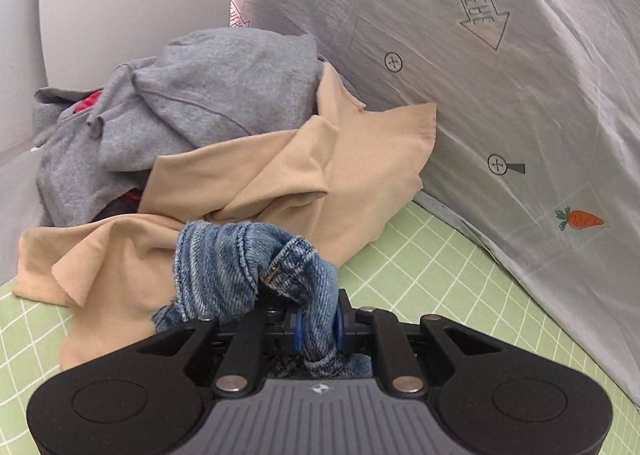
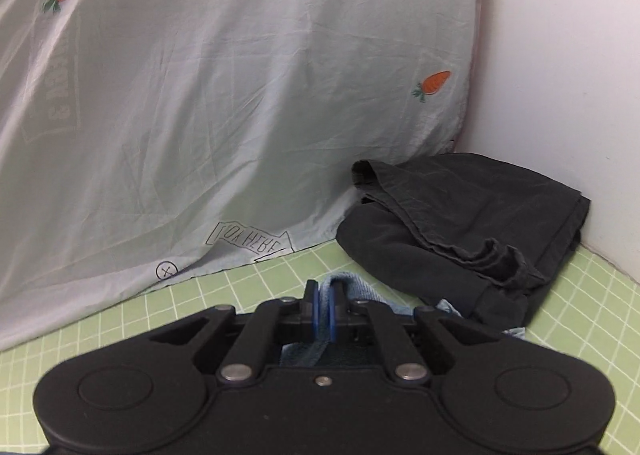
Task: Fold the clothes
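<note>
My left gripper (image 1: 318,325) is shut on a bunched fold of blue denim (image 1: 240,267), which rises in front of the fingers. Behind it lies a tan garment (image 1: 256,179) and a grey sweatshirt (image 1: 180,103) heaped on top, with a bit of red cloth (image 1: 89,102) showing. My right gripper (image 2: 325,313) is shut on a light blue denim edge (image 2: 344,287) low over the green checked mat (image 2: 248,287). A folded black garment (image 2: 460,223) lies to the right of it in the corner.
A pale grey sheet with carrot prints (image 1: 500,75) hangs as a backdrop behind the mat; it also shows in the right wrist view (image 2: 240,95). A white wall (image 2: 560,75) closes the right side. The green checked mat (image 1: 460,295) spreads right of the pile.
</note>
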### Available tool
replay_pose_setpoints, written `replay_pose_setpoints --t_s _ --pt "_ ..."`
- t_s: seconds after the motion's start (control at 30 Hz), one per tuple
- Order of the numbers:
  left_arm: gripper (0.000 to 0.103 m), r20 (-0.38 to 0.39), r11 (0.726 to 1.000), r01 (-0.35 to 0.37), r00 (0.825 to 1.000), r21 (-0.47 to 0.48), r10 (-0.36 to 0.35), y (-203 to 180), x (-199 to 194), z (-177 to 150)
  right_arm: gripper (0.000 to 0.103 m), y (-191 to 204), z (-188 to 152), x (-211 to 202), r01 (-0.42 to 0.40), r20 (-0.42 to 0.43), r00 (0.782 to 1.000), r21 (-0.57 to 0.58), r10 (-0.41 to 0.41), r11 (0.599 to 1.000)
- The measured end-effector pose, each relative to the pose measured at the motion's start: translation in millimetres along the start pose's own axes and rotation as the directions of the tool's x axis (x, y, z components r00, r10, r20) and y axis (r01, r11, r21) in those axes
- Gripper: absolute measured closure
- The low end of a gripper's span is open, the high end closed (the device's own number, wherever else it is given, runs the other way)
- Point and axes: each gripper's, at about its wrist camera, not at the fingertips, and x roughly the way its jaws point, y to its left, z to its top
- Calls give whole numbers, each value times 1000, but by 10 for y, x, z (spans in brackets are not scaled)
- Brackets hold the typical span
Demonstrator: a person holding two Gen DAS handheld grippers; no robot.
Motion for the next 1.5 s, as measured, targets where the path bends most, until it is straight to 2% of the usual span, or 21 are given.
replay_pose_setpoints --t_s 0.07,0.1,0.13,0.17,0.2,0.23,0.27,0.47,0.6,0.7,0.8,0.87,0.9,0.93,0.97,1.0,1.07,1.33,1.4,1.43,1.5 --pt "75 -61 996 -56 996 71 60 -216 213 -41 94 140 -51 328 -2 -119 993 -48 -4 999" --pt "72 -66 991 -68 995 114 75 -296 250 -78 86 149 -88 375 1 -143 990 -36 -6 999" --pt "64 -58 986 -74 995 148 84 -363 247 -117 79 149 -126 401 4 -159 987 -21 -7 1000" --pt "54 -42 981 -70 996 179 78 -422 213 -175 63 128 -160 348 9 -149 989 -3 -9 1000" --pt "48 -40 977 -51 997 206 60 -456 174 -229 48 102 -193 277 13 -134 991 16 -11 1000" --pt "38 -44 972 -29 998 232 40 -483 136 -279 43 77 -226 205 18 -119 993 35 -14 999" --pt "36 -48 968 -11 999 252 24 -522 91 -337 35 57 -247 130 39 -112 993 48 -33 998" --pt "33 -87 944 21 996 330 8 -444 -142 -650 25 -356 -682 -409 183 -148 976 181 -157 966" --pt "33 -142 936 49 990 350 1 -398 -216 -877 24 -599 -981 -468 267 -235 948 221 -214 938" --pt "33 -170 935 90 985 344 -32 -394 -297 -998 20 -715 -1132 -470 267 -259 947 295 -192 917" --pt "33 -180 933 113 982 341 -53 -397 -420 -1091 19 -734 -1155 -433 219 -242 961 369 -134 903" --pt "33 -192 936 147 977 320 -88 -378 -519 -1131 21 -684 -1147 -407 208 -221 966 357 -134 911" --pt "33 -205 939 171 972 300 -111 -354 -566 -1150 30 -657 -1142 -395 204 -211 968 348 -136 915" --pt "33 -217 942 189 968 279 -130 -317 -607 -1169 45 -628 -1143 -400 209 -202 968 318 -149 925" --pt "33 -220 944 197 965 266 -140 -292 -662 -1197 81 -644 -1144 -434 190 -189 972 302 -136 934" --pt "33 -221 945 203 964 256 -147 -270 -721 -1228 88 -670 -1144 -474 165 -176 977 290 -117 943" --pt "33 -211 945 197 967 262 -143 -223 -830 -1290 91 -782 -1160 -571 146 -156 982 269 -107 952" --pt "33 -166 971 125 982 204 -91 197 -1169 -1487 92 -1580 -1322 -1053 249 -114 967 212 -229 945" --pt "33 -169 979 97 983 180 -66 313 -1188 -1533 91 -1818 -1426 -1033 332 -144 940 189 -309 924" --pt "33 -179 984 87 982 155 -59 382 -1180 -1553 90 -1951 -1461 -1006 373 -178 924 212 -340 903" --pt "33 -206 992 86 976 92 -65 525 -1142 -1588 87 -2156 -1494 -1003 397 -225 914 313 -338 863"
